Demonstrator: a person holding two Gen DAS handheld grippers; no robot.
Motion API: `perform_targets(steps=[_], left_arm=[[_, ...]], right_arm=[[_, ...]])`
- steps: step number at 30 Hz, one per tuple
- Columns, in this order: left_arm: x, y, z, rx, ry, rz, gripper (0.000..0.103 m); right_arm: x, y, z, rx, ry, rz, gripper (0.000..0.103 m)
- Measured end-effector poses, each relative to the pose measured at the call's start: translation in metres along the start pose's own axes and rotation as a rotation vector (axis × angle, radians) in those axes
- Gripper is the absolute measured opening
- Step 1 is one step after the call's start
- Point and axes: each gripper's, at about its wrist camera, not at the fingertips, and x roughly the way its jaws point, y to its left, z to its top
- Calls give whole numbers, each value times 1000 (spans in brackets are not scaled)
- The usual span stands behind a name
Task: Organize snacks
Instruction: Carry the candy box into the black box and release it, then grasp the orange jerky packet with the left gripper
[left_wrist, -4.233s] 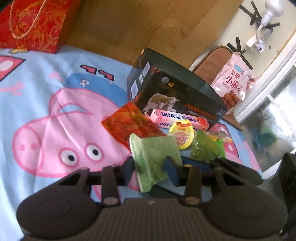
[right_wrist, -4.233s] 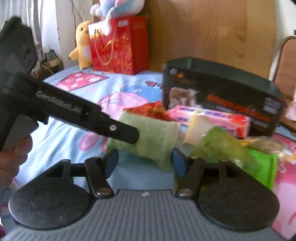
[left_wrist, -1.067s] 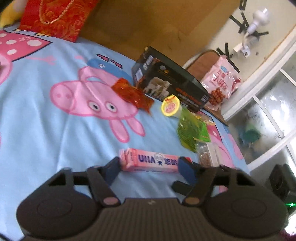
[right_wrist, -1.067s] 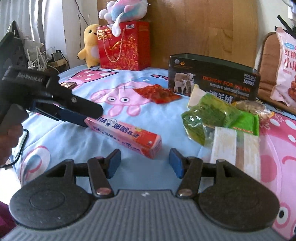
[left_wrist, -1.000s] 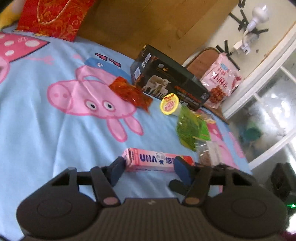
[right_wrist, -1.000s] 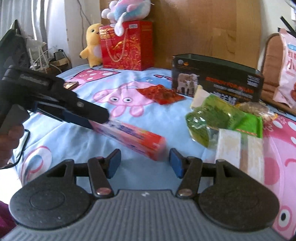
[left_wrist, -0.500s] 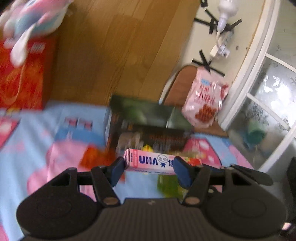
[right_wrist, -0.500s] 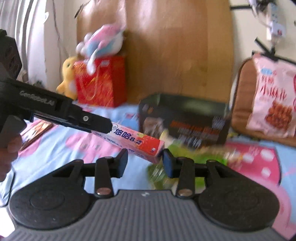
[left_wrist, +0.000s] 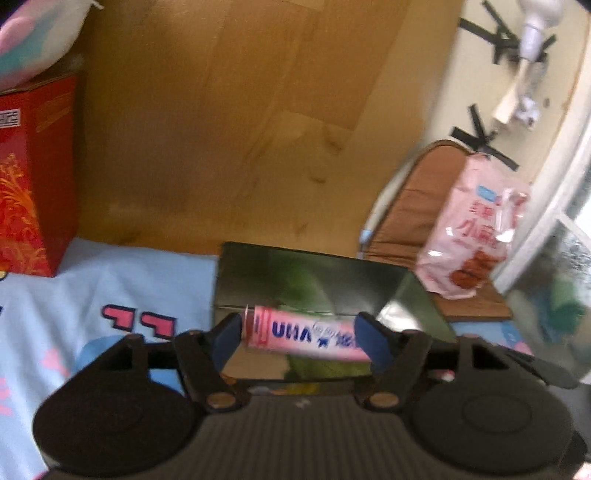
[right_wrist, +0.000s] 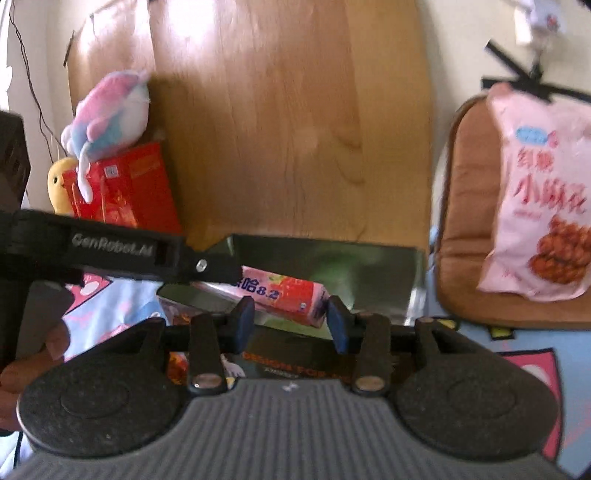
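1. Lifted off the bedspread where it lay a second ago, the pink candy box now hangs in the air over the open dark green tin, both cameras having swung up toward the wooden headboard

2. Left tongs are clenched on the box across its length, one blue pad at each end; seen from the right wrist, the box sticks out of the left tool toward 3 o'clock

3. Right tongs are released, jaws apart, with the free end of the box just beyond and between them, apparently touching neither pad

4. Judged from its look, the box is a light, stiff cardboard sleeve: it should hold its shape under a moderate squeeze, though its glossy faces may slip and a hard pinch could crease it. Gripping end to end, as now, is steady enough; a hold across the narrow middle would give better control of tilt

5. Behind, at 2 o'clock in the right wrist view, a pink snack bag leans on a brown chair; at 10 o'clock a red gift bag carries a plush toy

6. Blue cartoon bedspread shows at 8 o'clock in the left view, beside the tin
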Motion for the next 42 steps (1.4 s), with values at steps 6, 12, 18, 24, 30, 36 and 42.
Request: perform_targets(steps=[6,12,18,24,30,36,42], left_arm=[[-51,36,-9,-48,-85,-15,81],[-43,95,-54,-221,47,-34,72],[-18,97,-72,-263,136,-117,40],[-29,85,-84,-213,150,-62,22],[-62,76,-115,-183,152,-62,23],[-116,67,-159,-157,165,-92,26],[-146,71,-175,-171,137,-104,32]], right_arm=[[-29,9,0,1,-113,7,53],[-31,49,-40,-13,58,240,53],[11,80,-63,-36,224,178,53],[23,83,-57,-29,238,124,59],[-2,98,-73,-91,243,151,58],[-59,109,-102,-130,277,334,59],[-93,97,-111,-44,277,417,59]])
